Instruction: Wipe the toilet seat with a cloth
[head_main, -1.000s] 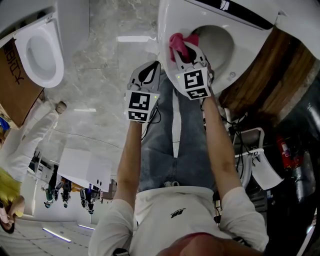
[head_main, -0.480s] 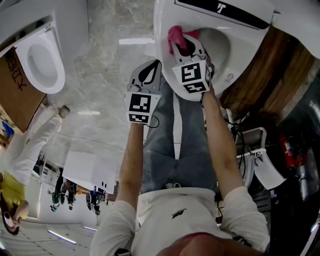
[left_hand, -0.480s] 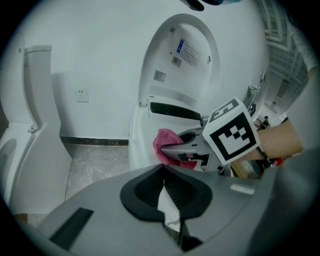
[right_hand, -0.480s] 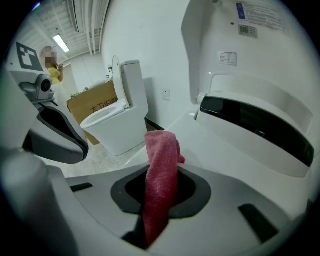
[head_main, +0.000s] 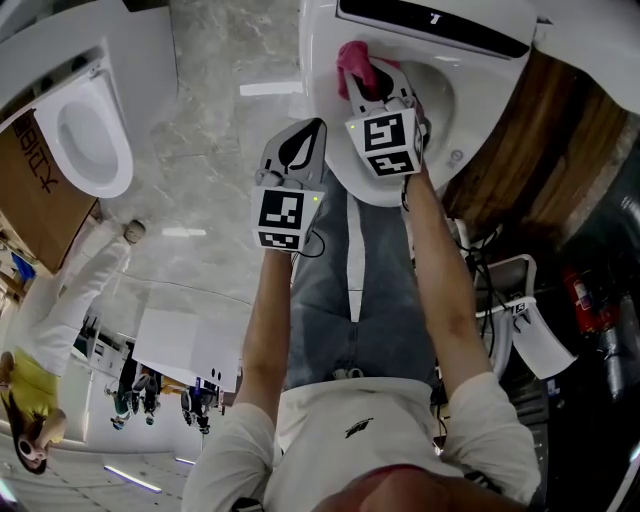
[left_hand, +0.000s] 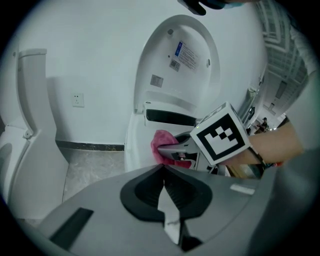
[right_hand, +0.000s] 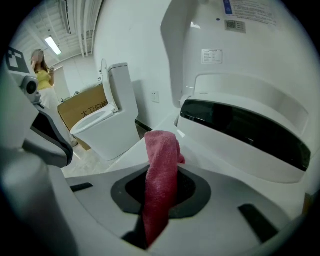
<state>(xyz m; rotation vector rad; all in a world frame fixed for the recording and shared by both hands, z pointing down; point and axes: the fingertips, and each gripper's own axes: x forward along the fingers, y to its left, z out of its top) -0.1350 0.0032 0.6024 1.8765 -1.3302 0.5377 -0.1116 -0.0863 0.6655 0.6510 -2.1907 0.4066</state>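
Our right hand-held gripper (head_main: 375, 88) is clamped on the pink cloth (head_main: 352, 60), whose free end points ahead of it and seems to rest on the toilet seat (head_main: 318, 70) at its left rim, while our left hand-held gripper (head_main: 312, 132), closed and empty, hangs farther back.

The cloth (head_main: 355, 68) is deep pink against the white toilet seat (head_main: 375, 190), whose rear panel (head_main: 430, 18) is glossy black. The left gripper (head_main: 312, 130) and right gripper (head_main: 372, 88) are grey with black recesses, each bearing black-and-white square markers. The floor (head_main: 210, 120) is grey veined marble. At three o'clock, wood panelling (head_main: 540, 140) shows brown grain; at nine o'clock sits a brown cardboard box (head_main: 40, 190). The jeans (head_main: 380, 290) are blue.
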